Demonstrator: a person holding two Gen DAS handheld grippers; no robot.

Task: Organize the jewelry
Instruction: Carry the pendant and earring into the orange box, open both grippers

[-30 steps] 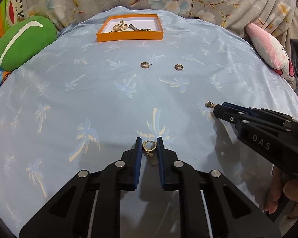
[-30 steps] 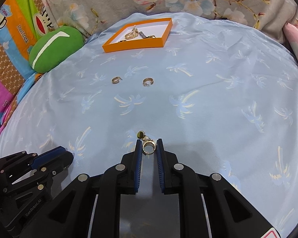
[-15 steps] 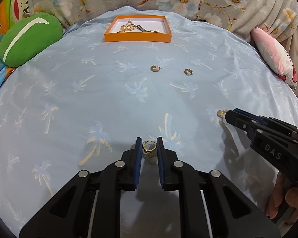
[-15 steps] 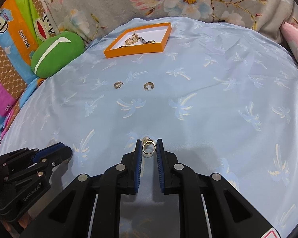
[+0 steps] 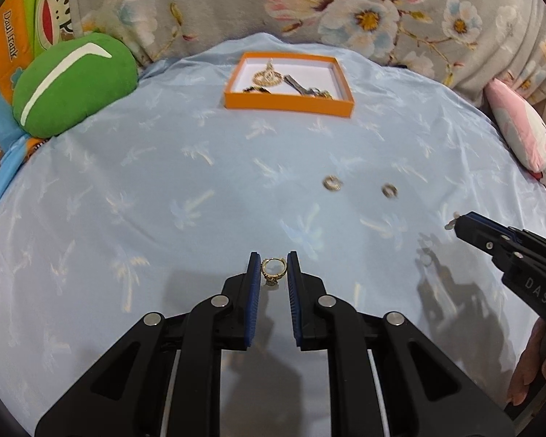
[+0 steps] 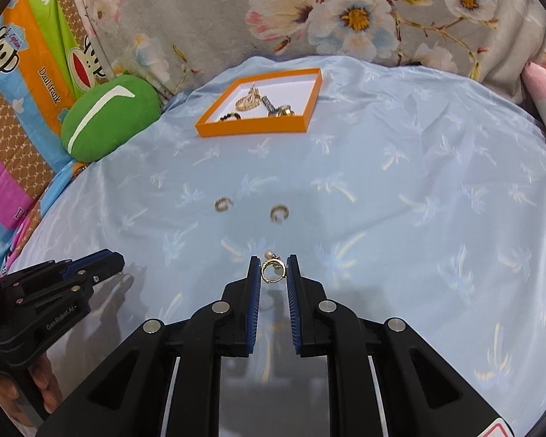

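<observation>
My left gripper [image 5: 273,268] is shut on a small gold hoop earring [image 5: 273,268] with a dangling charm, held above the light blue palm-print cloth. My right gripper [image 6: 273,268] is shut on a matching gold hoop earring [image 6: 272,270] with a pearl at its tip. Two more gold hoops [image 5: 332,183] [image 5: 388,190] lie on the cloth ahead; in the right wrist view they appear as gold hoops [image 6: 223,204] [image 6: 279,213]. At the far end stands an orange tray [image 5: 287,103] [image 6: 251,127] holding several pieces of jewelry. Each gripper shows in the other's view: right gripper [image 5: 455,223], left gripper [image 6: 118,260].
A green cushion [image 5: 72,83] lies at the far left and a pink cushion [image 5: 520,138] at the far right. Flowered grey fabric [image 6: 345,18] rises behind the tray. A person's fingers [image 5: 535,367] show under the right gripper.
Both grippers have lifted off the cloth with their earrings and moved toward the orange tray, which now looks larger. The two loose hoops stay where they lay.
</observation>
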